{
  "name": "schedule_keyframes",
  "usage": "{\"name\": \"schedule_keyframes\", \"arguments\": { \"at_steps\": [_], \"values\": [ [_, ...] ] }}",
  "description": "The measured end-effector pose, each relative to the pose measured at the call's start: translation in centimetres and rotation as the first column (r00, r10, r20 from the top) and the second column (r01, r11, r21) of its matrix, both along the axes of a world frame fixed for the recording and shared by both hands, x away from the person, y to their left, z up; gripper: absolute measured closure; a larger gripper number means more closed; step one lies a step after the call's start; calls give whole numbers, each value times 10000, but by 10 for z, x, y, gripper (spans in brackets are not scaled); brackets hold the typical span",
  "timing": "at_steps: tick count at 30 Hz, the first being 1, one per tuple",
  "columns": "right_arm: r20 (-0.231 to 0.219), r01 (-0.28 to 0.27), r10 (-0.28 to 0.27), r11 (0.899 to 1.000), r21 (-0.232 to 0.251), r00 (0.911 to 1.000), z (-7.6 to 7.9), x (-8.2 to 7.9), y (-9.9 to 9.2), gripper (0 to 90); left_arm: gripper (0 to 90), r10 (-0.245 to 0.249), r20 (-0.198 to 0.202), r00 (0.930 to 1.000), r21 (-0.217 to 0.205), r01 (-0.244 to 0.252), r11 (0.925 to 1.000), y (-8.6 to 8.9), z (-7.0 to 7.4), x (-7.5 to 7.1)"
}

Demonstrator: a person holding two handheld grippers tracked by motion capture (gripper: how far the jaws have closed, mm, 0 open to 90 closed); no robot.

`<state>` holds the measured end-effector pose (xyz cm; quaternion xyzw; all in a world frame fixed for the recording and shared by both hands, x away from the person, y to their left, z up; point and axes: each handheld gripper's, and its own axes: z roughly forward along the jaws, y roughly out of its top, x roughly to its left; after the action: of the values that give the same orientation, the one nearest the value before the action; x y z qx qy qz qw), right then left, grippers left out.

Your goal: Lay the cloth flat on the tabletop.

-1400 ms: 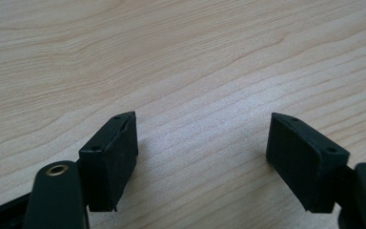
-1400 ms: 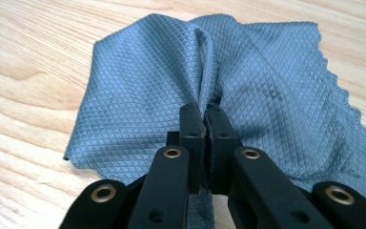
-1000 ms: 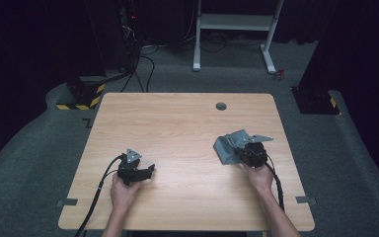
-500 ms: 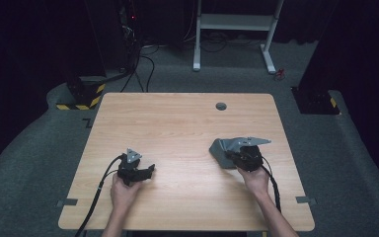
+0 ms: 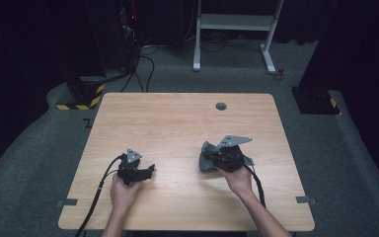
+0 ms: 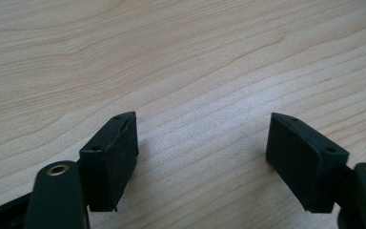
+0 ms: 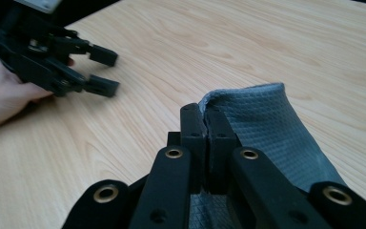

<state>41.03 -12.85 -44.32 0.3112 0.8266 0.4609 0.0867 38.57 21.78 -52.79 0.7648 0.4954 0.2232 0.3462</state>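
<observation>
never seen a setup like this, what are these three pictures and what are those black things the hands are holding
A person sits at a light wooden table holding a black two-jaw grasping tool in each hand. The high view looks down from above the table. The other two pictures come from small cameras riding on the tools, looking along their jaws. The left tool rests low over bare wood with its jaws wide apart and nothing between them; it also shows in the right gripper view. The right tool is shut on an edge of a grey textured cloth, lifting it off the table. A small round dark hole sits near the far edge.
</observation>
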Motion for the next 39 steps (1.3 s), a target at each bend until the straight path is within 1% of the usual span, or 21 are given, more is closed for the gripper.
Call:
{"name": "schedule_keyframes", "arguments": {
  "at_steps": [2, 6, 7, 8, 9, 14, 18, 20, 21, 23, 24, 25, 28, 29, 31, 32, 33, 35, 37, 38, 39],
  "values": [
    [5, -195, 195, 9998, 42, 9998, 0, 0, 8, 887, 289, -48, 12, 10000, 15, 48, 10000, 0, 0, 0],
    [7, -560, 560, 9984, 108, 9984, 0, -2, 25, 887, 291, -41, 18, 10000, 3, 41, 10000, 0, 0, 0],
    [23, -642, 642, 9979, 118, 9979, 1, -2, 27, 887, 291, -47, 13, 10000, 5, 47, 10000, 0, 0, 0],
    [104, -837, 836, 9964, 140, 9964, 2, -3, 34, 887, 291, -47, 11, 10000, -8, 47, 10000, 0, 0, 0],
    [136, -892, 889, 9959, 173, 9959, 3, -4, 38, 886, 291, -49, 10, 10000, -8, 49, 10000, 0, 0, 0],
    [199, -1159, 1155, 9931, 196, 9931, 4, -4, 47, 884, 294, -119, -16, 9999, -11, 119, 9999, 0, 0, 0],
    [-50, -1132, 1133, 9935, 101, 9936, -5, -2, 50, 881, 309, -148, 11, 9999, -68, 148, 9999, 0, 0, 0],
    [-203, -1113, 1111, 9938, -66, 9936, -13, 0, 51, 879, 317, -180, 10, 9998, -55, 180, 9998, 0, 0, 0],
    [-349, -1113, 1108, 9937, -126, 9932, -17, 1, 51, 878, 318, -211, 18, 9998, -52, 211, 9998, 0, 0, 0],
    [-520, -1123, 1103, 9929, -381, 9925, -27, 2, 52, 874, 319, -201, 20, 9998, -67, 201, 9998, 0, 0, 0],
    [-731, -1078, 1045, 9932, -434, 9918, -35, 3, 52, 839, 316, -201, 5, 9998, -128, 201, 9997, 0, 0, 0],
    [-731, -1078, 1045, 9932, -434, 9918, -35, 3, 52, 839, 311, -201, 5, 9998, -128, 201, 9997, 0, 0, 0],
    [-916, -1088, 1039, 9928, -504, 9904, -42, 4, 52, 729, 296, -185, -55, 9998, -315, 184, 9993, 1, 0, 1],
    [-958, -1143, 1096, 9925, -444, 9893, -43, 4, 51, 674, 283, -154, -81, 9998, -369, 151, 9992, 0, 0, 1],
    [-972, -1242, 1208, 9918, -294, 9879, -43, 2, 48, 611, 278, -142, -60, 9999, -348, 140, 9993, -1, 0, 0],
    [-972, -1242, 1208, 9918, -294, 9879, -43, 2, 48, 611, 278, -201, -48, 9998, -323, 199, 9993, 0, 0, 0],
    [-924, -1220, 1190, 9922, -273, 9886, -43, 1, 45, 593, 278, -285, -51, 9996, -286, 283, 9992, 0, 0, 0],
    [-864, -1096, 1077, 9938, -173, 9904, -42, -1, 39, 553, 273, -367, -130, 9992, -386, 362, 9986, 1, 1, 0],
    [-690, -1027, 1018, 9947, -101, 9924, -38, -4, 32, 533, 274, -345, -232, 9991, -485, 333, 9983, 2, 2, 0],
    [-580, -985, 979, 9951, -76, 9935, -36, -5, 27, 533, 274, -303, -361, 9989, -710, 277, 9971, 2, 3, 0],
    [-586, -867, 862, 9962, -48, 9946, -34, -6, 23, 533, 274, -292, -521, 9982, -987, 240, 9948, 2, 4, 1]
  ]
}}
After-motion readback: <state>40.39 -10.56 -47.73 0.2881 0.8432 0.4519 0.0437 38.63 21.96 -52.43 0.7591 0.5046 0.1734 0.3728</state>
